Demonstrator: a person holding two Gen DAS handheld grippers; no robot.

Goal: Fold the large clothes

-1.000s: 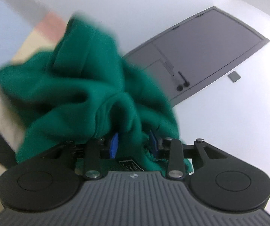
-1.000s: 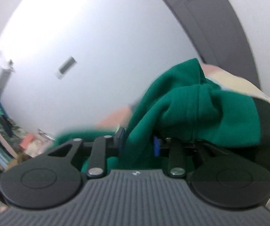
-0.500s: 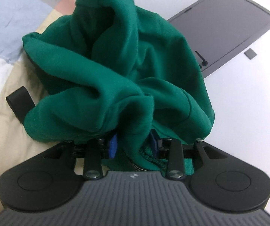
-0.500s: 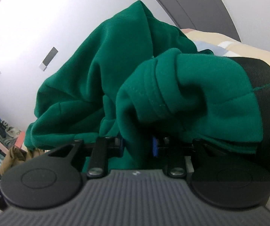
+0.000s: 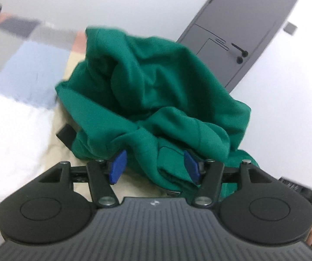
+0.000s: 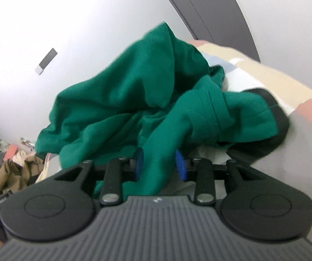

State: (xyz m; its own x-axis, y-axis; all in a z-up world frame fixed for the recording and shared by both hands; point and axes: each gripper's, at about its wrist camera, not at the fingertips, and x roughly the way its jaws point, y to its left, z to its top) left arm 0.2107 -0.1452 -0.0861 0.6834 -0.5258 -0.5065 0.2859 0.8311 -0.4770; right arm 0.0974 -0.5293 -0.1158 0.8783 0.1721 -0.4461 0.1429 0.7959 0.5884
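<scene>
The green sweatshirt (image 5: 156, 91) is showing as soft, matt knitted cloth with stitched seams and a darker ribbed cuff (image 6: 279, 117); the patchwork bedspread (image 5: 21, 69) is looking like matt woven fabric; the left gripper (image 5: 154, 165) and right gripper (image 6: 159, 165) are presenting matt black plastic bodies, ribbed grey housings, dull metal pivot pins and smooth blue pads (image 5: 117, 166); the grey door (image 5: 249, 21) is appearing smooth and satin.
</scene>
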